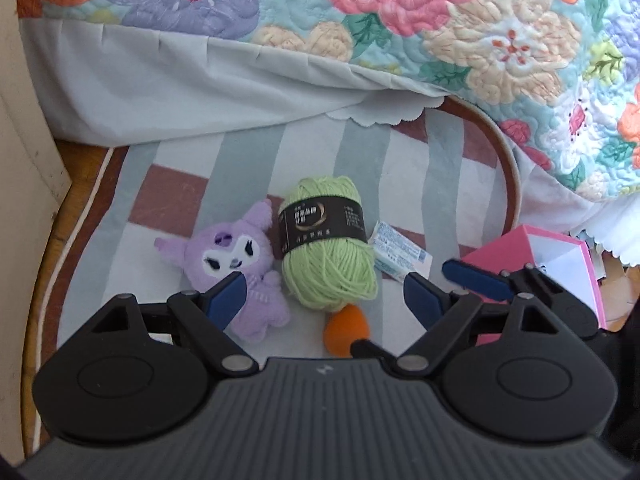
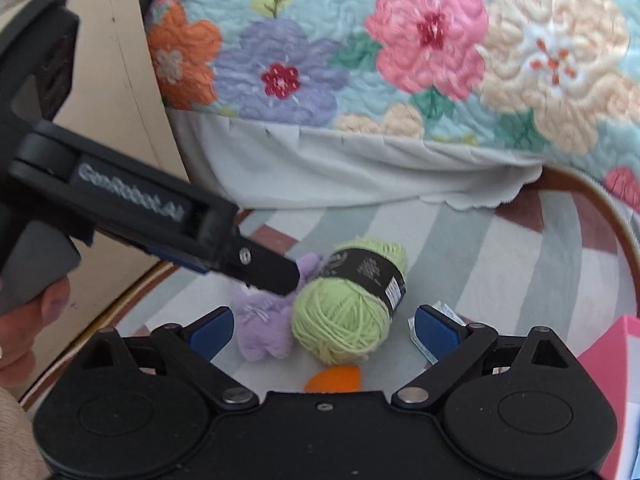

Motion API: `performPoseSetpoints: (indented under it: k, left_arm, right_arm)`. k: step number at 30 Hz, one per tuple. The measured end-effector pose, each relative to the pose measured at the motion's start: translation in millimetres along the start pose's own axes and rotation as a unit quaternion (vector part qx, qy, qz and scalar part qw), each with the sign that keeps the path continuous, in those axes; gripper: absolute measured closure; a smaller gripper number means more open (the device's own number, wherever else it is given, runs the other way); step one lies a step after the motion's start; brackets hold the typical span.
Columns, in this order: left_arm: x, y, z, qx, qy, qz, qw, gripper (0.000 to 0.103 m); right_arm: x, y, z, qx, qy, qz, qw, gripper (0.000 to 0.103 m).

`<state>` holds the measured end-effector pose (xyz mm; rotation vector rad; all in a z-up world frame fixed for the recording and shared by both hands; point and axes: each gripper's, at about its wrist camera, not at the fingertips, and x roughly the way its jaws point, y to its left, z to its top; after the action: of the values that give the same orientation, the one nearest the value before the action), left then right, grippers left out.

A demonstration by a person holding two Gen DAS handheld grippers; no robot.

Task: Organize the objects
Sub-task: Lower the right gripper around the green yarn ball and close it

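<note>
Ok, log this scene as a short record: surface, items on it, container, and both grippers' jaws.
surface: striped cushion beside a floral quilt
items: purple plush, green yarn ball, white packet, orange object
layout: plush touches yarn; packet right of yarn; orange object nearest the camera
container: pink box, open, at right
left gripper: jaws open, holding nothing
right gripper: jaws open, holding nothing

I see the plush toy (image 1: pixel 236 264) left of the yarn ball (image 1: pixel 328 240) on the rug (image 1: pixel 420 168), touching it. A packet (image 1: pixel 400 254) lies at the yarn's right, a box (image 1: pixel 560 264) at the rug's right edge. The bed (image 1: pixel 360 20) runs along the rug's far edge.
</note>
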<state>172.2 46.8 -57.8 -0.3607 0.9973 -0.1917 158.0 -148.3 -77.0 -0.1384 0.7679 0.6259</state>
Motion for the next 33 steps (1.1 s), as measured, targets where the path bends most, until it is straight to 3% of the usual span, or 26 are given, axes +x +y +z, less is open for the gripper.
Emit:
performPoseSetpoints:
  k: [4,14,22,33]
  left_arm:
    - [14.5,-1.7,-0.7,0.021,-0.002,0.004,0.9998,0.024]
    - [43.4,3.5,-2.1,0.001,-0.016,-0.039,0.9991,0.031]
    - [64.1,22.0,-2.0,-0.044,-0.012,-0.074,0.9963,0.049]
    - [76.2,26.6,-4.8,-0.06,-0.022,-0.063,0.9959,0.05]
  right_arm:
    - [12.0,-10.4,-9.3,0.025,0.012,0.005,1.0,0.01]
    - [31.0,-22.7,-17.4,0.048,-0.001,0.007,0.999,0.01]
    - [50.4,-25.4,-10.7,0.061,-0.002,0.011,0.998,0.016]
    - [68.5,-28.1,-11.6,0.092,0.006,0.023,0.995,0.03]
